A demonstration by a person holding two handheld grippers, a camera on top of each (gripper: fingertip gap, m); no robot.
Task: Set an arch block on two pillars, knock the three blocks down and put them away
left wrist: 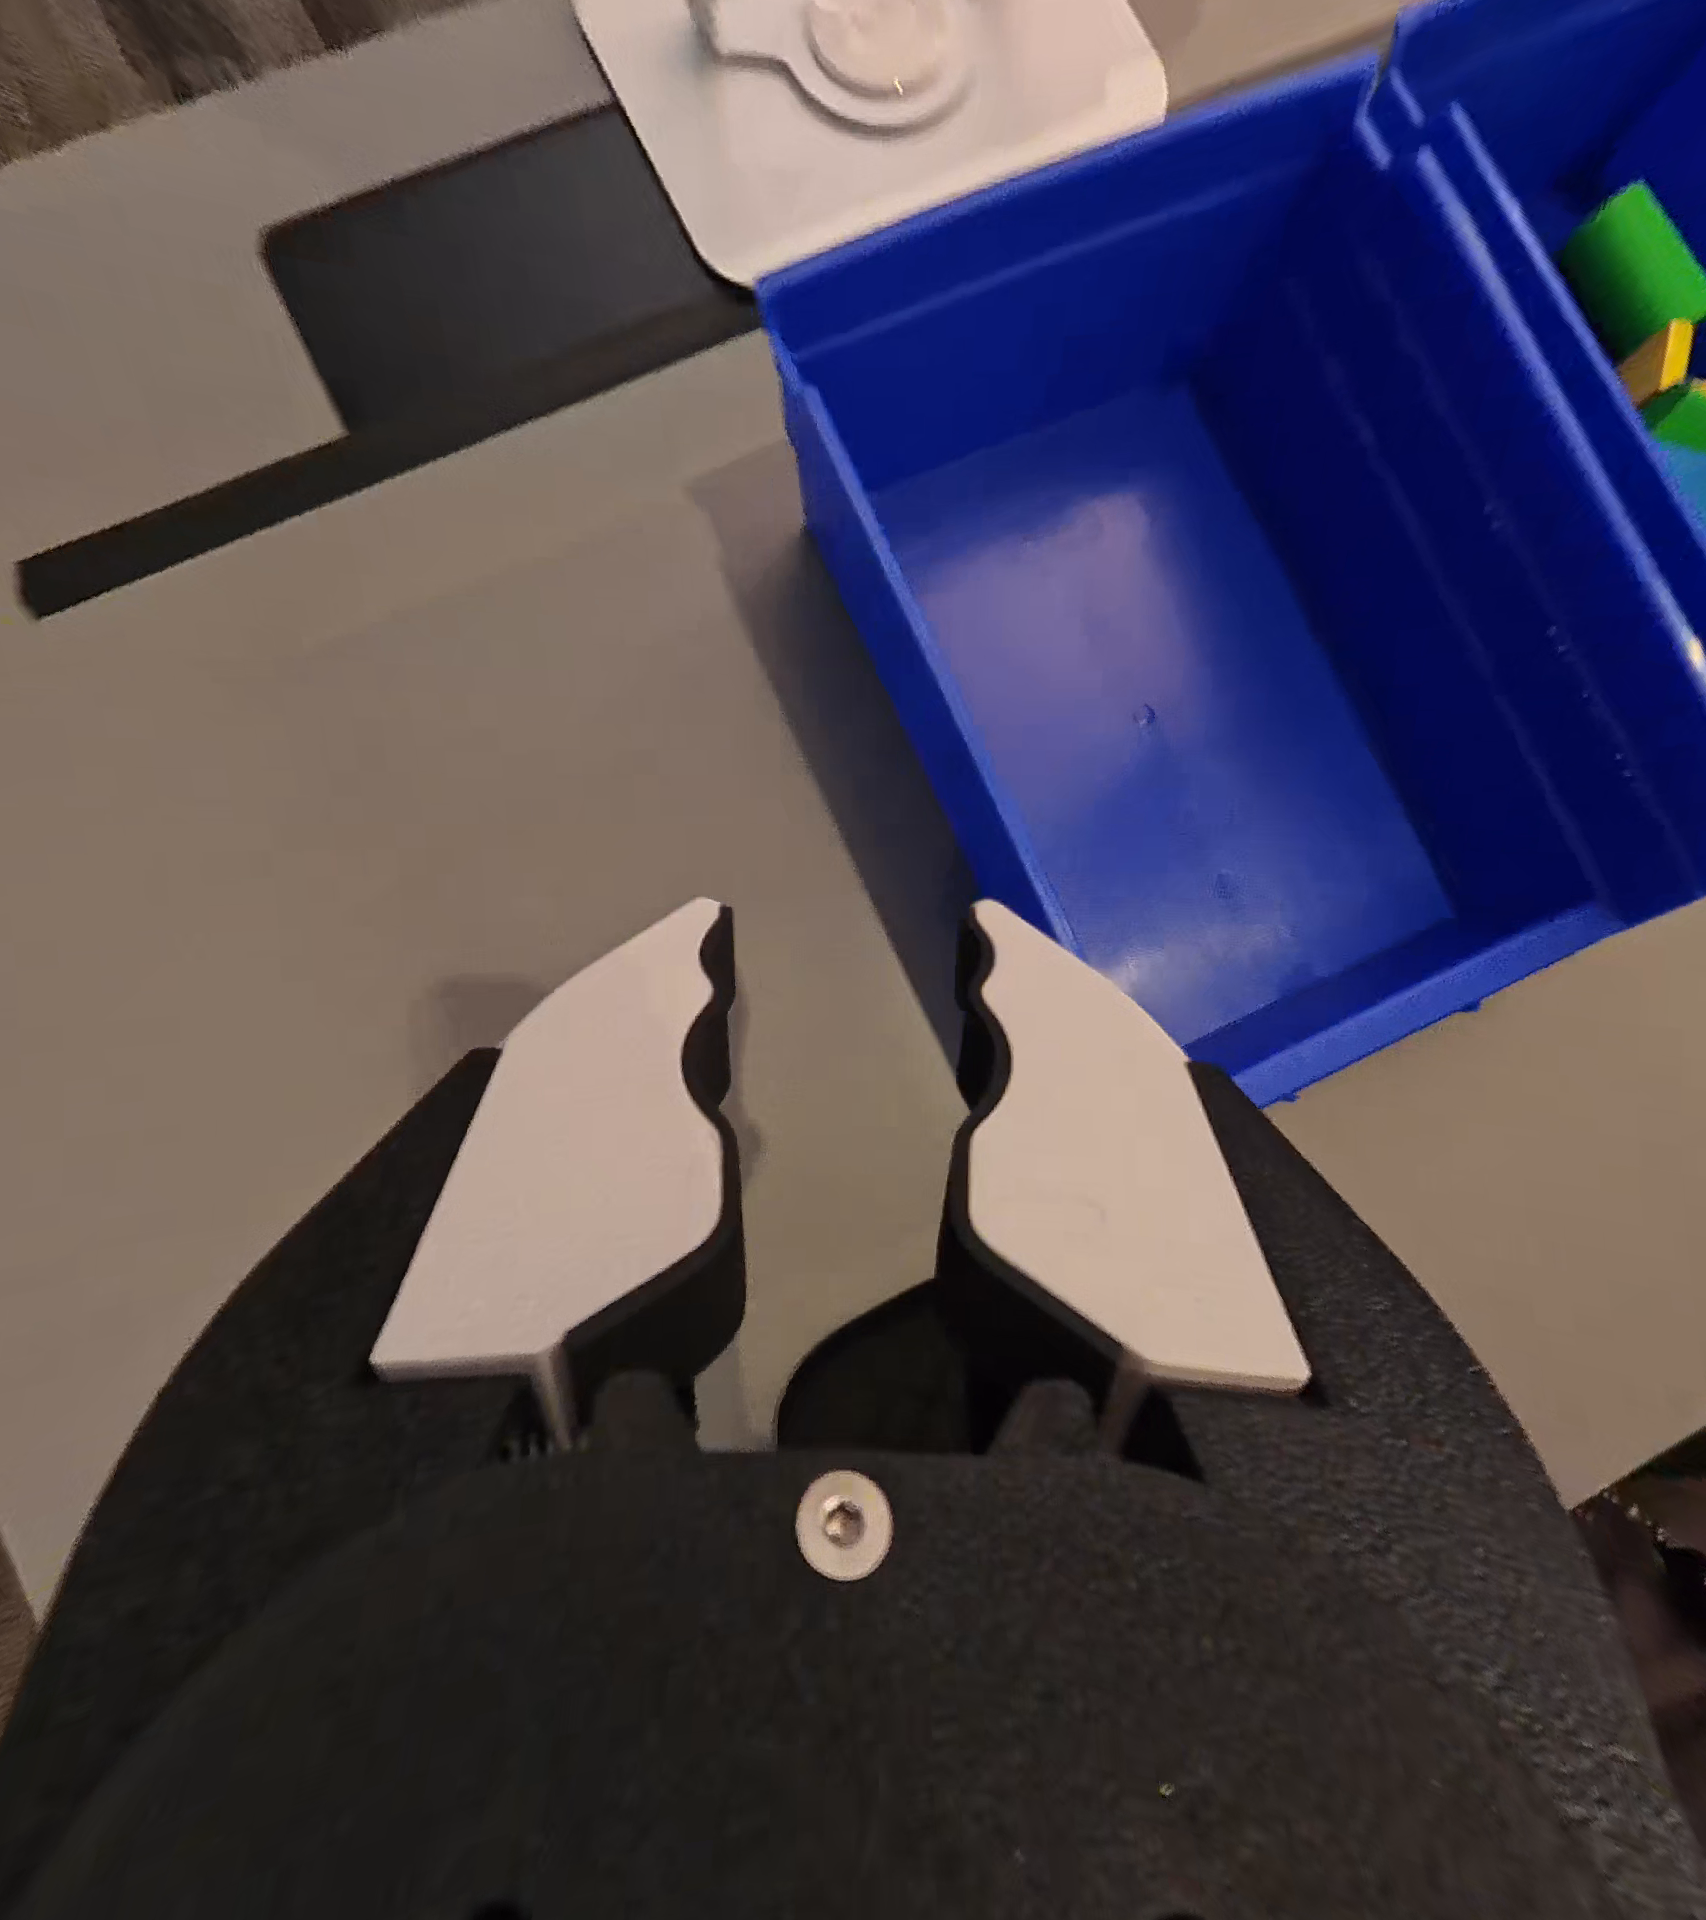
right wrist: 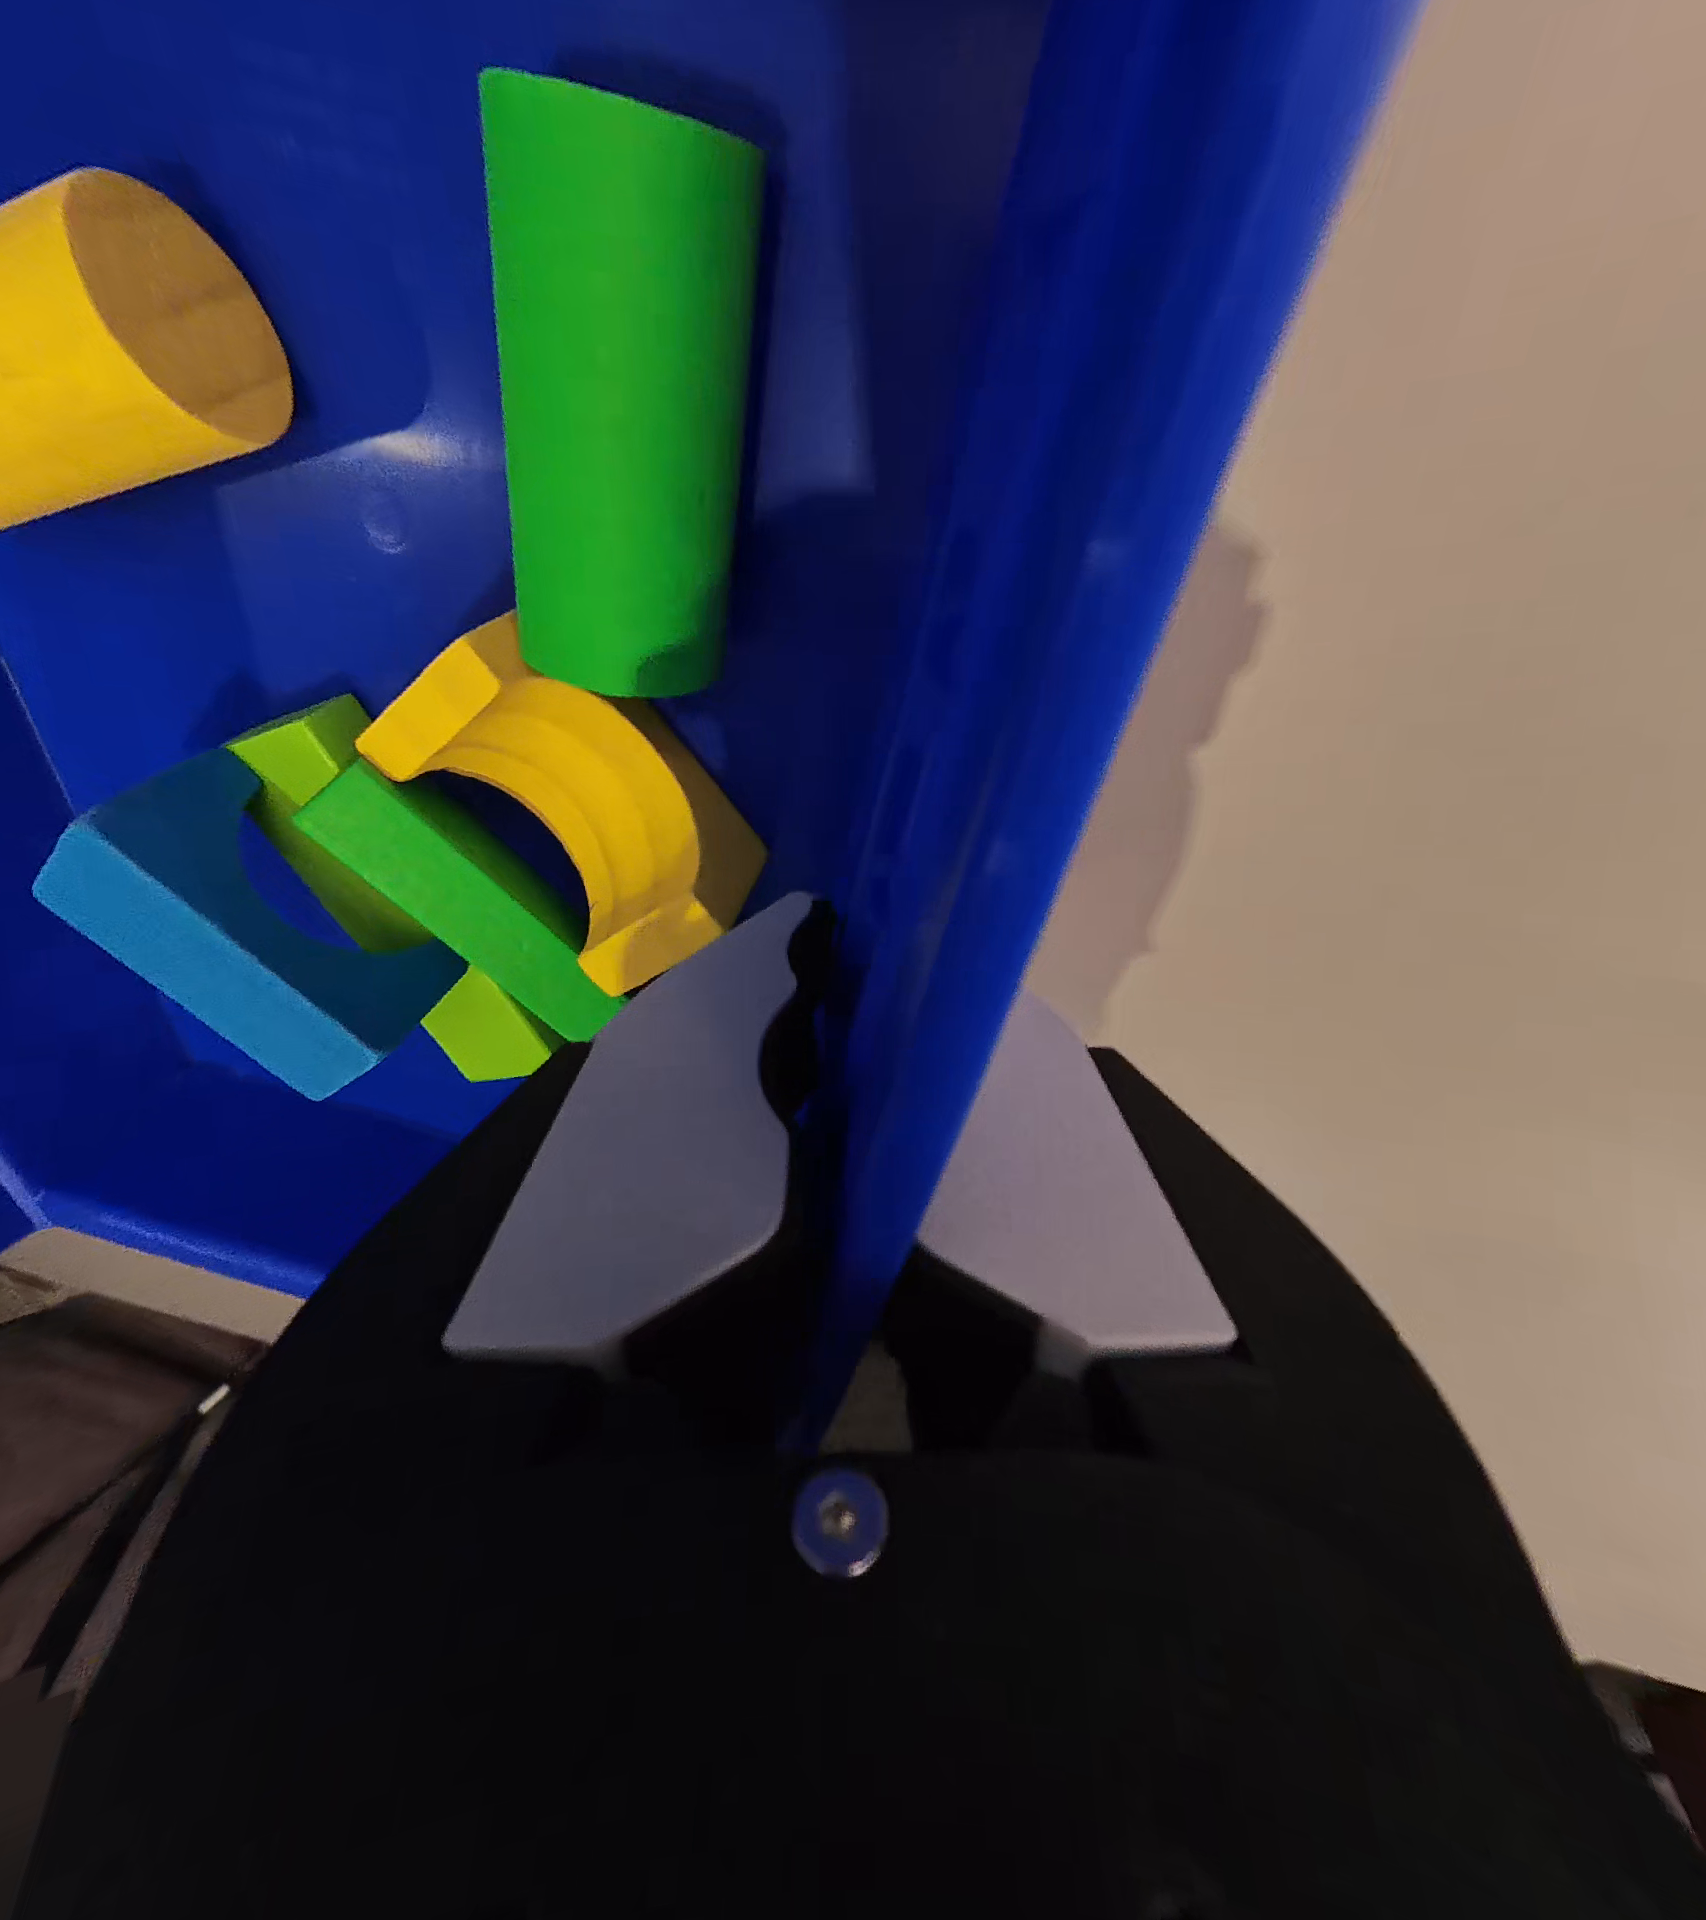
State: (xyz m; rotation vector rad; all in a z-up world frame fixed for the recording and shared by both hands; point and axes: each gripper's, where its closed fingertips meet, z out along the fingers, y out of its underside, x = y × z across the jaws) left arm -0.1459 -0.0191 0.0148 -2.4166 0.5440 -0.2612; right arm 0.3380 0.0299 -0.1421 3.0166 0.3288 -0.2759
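Bins: two blue ones on my desk (left wrist: pixel 309 831). The empty bin (left wrist: pixel 1192 727) faces my left gripper (left wrist: pixel 844 966), jaws released; the right gripper (right wrist: pixel 890 966) clenches the block bin (right wrist: pixel 984 623): two cylinders, four arches.

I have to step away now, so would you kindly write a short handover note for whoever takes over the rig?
Left tongs: open, empty, over the grey table beside the empty blue bin.
Right tongs: clamped on the side wall of the second blue bin.
That bin holds the yellow arch, blue arch, green cylinder, yellow cylinder and other blocks.
Done: no blocks visible on the table.
Left: release the wall.
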